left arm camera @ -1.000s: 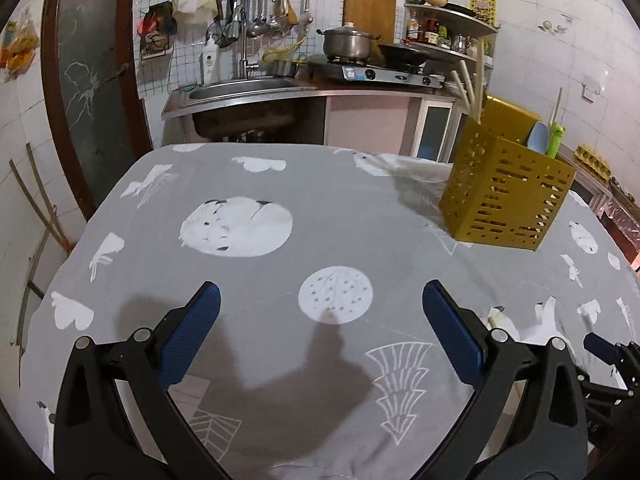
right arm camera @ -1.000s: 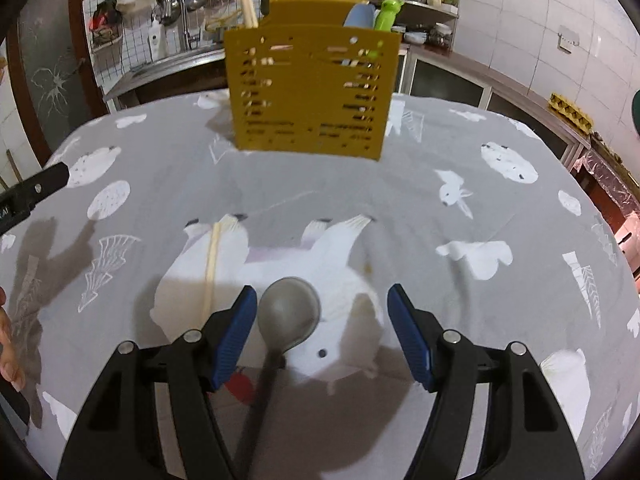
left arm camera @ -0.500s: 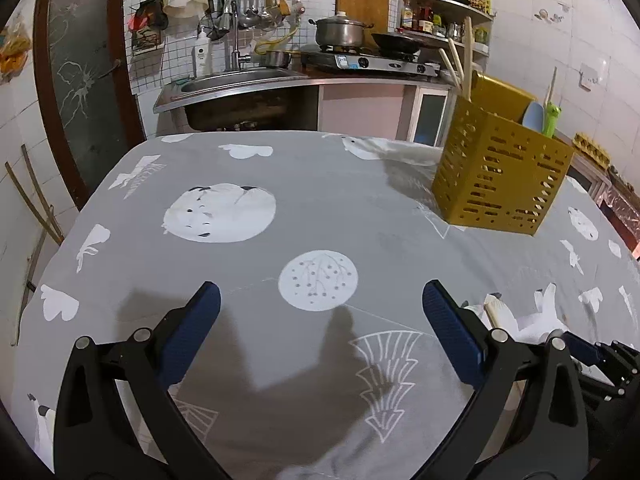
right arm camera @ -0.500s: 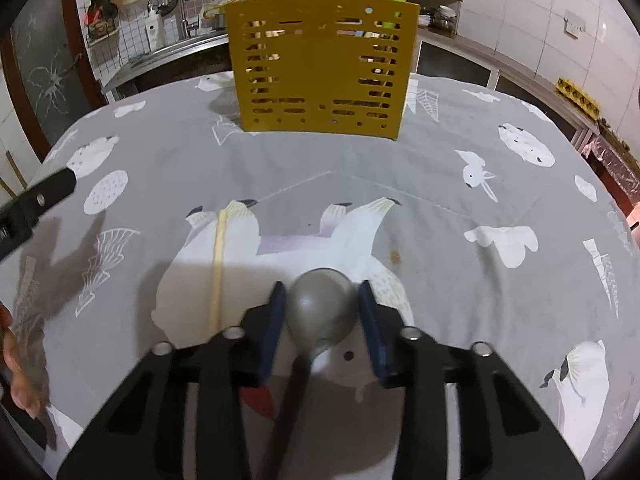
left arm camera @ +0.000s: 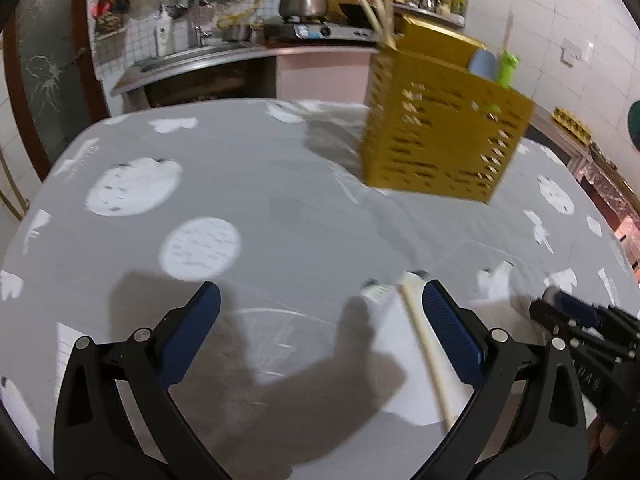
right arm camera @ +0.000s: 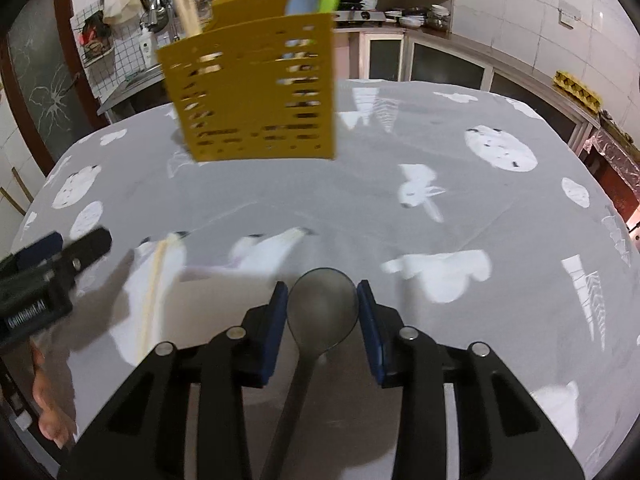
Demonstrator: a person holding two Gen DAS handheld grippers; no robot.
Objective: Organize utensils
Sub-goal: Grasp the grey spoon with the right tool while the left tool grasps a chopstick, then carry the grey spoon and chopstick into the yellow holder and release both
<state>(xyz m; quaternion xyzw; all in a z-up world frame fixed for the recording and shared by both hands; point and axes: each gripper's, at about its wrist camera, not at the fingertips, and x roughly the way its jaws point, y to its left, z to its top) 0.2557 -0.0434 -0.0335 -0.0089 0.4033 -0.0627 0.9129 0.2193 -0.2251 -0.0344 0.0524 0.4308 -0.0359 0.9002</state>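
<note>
R tongs (right arm camera: 322, 306): my pads closed against both sides of the spoon (right arm camera: 320, 312) bowl, handle running back under the rig. Looks lifted off the cloth (right arm camera: 400, 220), can't be sure.
L tongs (left arm camera: 320, 336): spread wide, holding nothing; chopstick (left arm camera: 426, 350) lies on the cloth just inside my R pad.
Holder (right arm camera: 256, 88): yellow, far side of table, well apart from both tongs. Already has chopsticks, a blue and a green item in it.
Done: some utensils sorted, I judge.
Left: spoon to holder, then the chopstick. Roughly halfway+.
</note>
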